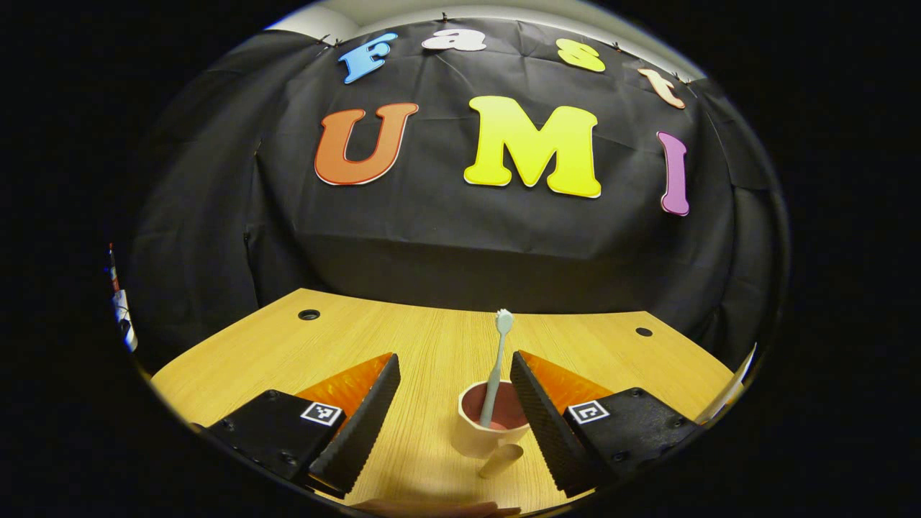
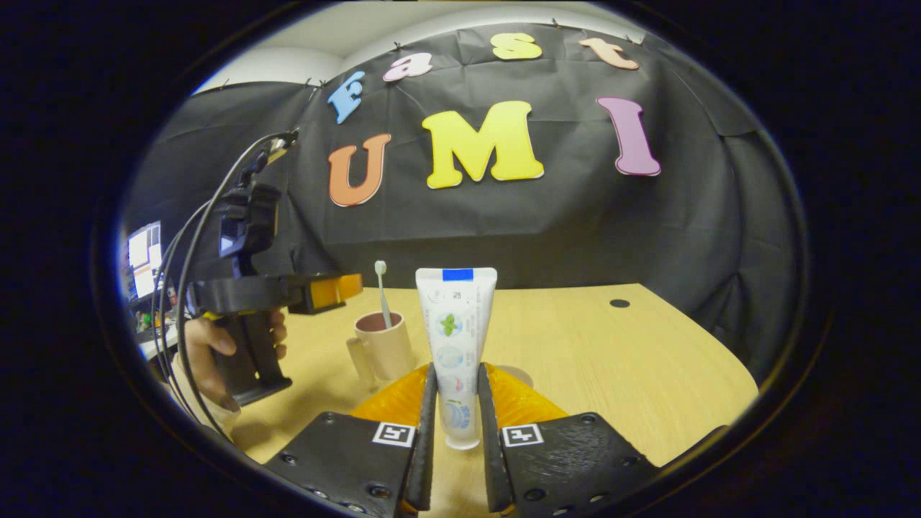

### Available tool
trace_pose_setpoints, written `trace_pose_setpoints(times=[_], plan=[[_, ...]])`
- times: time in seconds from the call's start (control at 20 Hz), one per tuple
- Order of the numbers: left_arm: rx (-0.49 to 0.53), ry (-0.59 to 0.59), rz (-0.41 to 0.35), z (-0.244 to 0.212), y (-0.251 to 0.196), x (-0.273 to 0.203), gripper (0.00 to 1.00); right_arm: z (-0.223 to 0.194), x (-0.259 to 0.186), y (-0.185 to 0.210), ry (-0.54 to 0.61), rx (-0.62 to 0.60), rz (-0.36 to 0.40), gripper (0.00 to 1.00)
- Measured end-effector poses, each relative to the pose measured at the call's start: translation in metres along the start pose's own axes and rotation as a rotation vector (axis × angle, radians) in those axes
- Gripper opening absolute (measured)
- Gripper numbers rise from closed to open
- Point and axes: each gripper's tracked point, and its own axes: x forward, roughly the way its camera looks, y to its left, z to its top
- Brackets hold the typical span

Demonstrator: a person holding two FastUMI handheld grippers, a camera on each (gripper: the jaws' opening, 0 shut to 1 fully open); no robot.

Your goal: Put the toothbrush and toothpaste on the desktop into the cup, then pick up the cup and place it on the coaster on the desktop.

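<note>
Right gripper view has the right gripper [image 2: 457, 424] clamped on the toothpaste [image 2: 456, 338], both fingers pressing the lower end of the tube near its cap, with the tube standing upright and its flat crimped end on top. That tube looks light and soft-walled, so I judge it will dent under a hard squeeze and may slide on its glossy skin; the stiffer shoulder just above the cap, about where it is held now, seems the safest place to hold. Just left of the tube stands the cup [image 2: 383, 347], handle toward the camera, with the toothbrush [image 2: 383, 288] leaning inside, bristles up. Farther left a hand [image 2: 216, 352] holds the left gripper [image 2: 331, 290] near the cup's rim. In the left gripper view that gripper's own fingers [image 1: 531, 403] are spread wide with nothing between them, the cup [image 1: 481, 430] close to one of them. The cup looks rigid and light, and top-heavy with the tall brush in it, so a knock at the rim could tip it; the body or the handle offers the firmest purchase. A rounded pale patch by the right gripper's fingers may be the coaster, but I cannot tell. The desktop [image 2: 611, 360] is smooth, pale wood grain with small dark round holes, likely slick under the cup; dark cloth closes off the back.
</note>
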Motion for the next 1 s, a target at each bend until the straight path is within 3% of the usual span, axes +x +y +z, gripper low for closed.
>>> trace_pose_setpoints(times=[0.55,1.0], plan=[[0.017,-0.003,0.028,-0.034,0.037,-0.047,0.98,0.097,0.065,0.035,-0.145,-0.044,0.025,0.29],[-0.002,0.007,0.017,-0.051,0.053,-0.066,0.98,0.095,0.136,0.11,-0.111,-0.033,0.114,0.26]])
